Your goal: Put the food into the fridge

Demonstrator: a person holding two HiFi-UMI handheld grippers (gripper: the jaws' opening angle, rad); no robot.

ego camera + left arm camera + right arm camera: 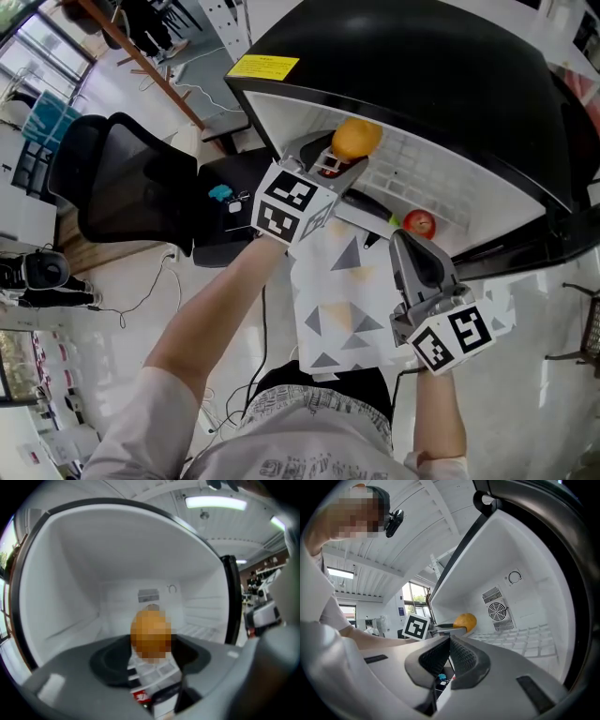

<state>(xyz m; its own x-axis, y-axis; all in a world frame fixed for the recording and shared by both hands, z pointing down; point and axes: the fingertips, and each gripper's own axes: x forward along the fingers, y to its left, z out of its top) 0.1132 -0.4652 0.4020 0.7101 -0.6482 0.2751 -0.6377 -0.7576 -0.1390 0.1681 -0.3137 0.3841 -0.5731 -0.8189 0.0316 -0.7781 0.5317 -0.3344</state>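
An orange [356, 139] sits between the jaws of my left gripper [349, 157], which is shut on it at the mouth of the open fridge [441, 66]. In the left gripper view the orange [151, 632] fills the gap in front of the white fridge interior [117, 564]. A red apple [419, 223] lies on the wire shelf inside. My right gripper [412, 255] hangs just in front of the apple, its ribbed pads [461, 656] pressed together with nothing between them. The right gripper view shows the orange [465, 621] held over the shelf.
The fridge is black outside and white inside, with a fan vent [497, 611] on its back wall. A white cloth with grey triangles [342, 300] lies below the fridge opening. A black office chair [122, 178] stands at the left, and cables trail across the floor.
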